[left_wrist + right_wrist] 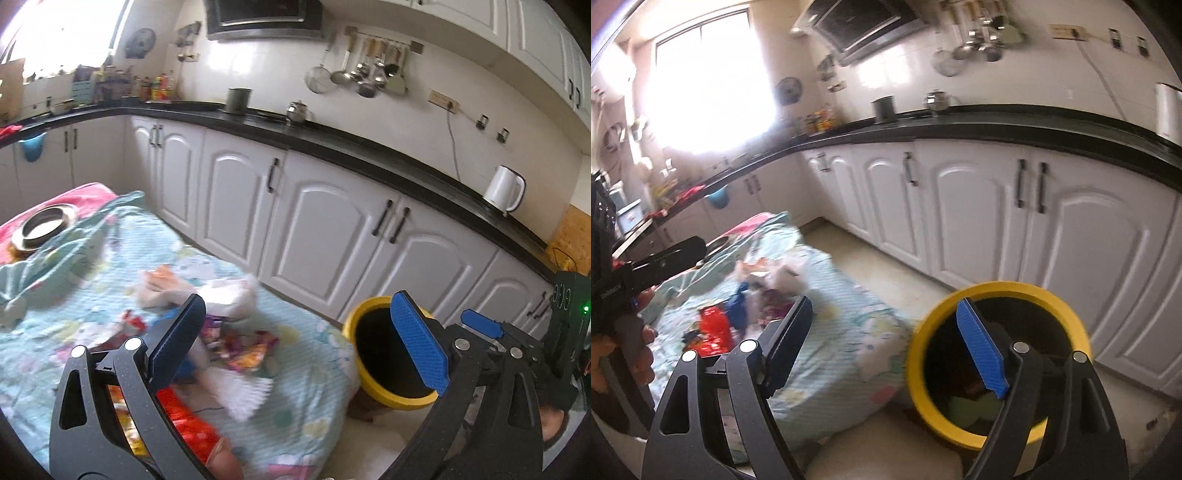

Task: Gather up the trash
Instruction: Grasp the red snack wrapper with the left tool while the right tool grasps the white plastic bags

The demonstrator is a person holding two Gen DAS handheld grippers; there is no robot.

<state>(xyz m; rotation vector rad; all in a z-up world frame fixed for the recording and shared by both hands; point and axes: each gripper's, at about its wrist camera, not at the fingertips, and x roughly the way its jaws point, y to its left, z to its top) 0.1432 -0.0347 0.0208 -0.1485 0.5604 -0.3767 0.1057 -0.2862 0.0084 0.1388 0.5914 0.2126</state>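
Note:
A pile of trash lies on a table with a light blue floral cloth: white tissues, colourful wrappers and a red packet. A yellow-rimmed bin stands on the floor off the table's right end. My left gripper is open and empty above the table edge, between trash and bin. My right gripper is open and empty, near the bin, which holds some trash at its bottom. The trash pile and the left gripper's body show at left in the right wrist view.
White cabinets under a black counter run behind the table and bin. A white kettle stands on the counter. A steel bowl sits at the table's far left. Pale floor lies between table and cabinets.

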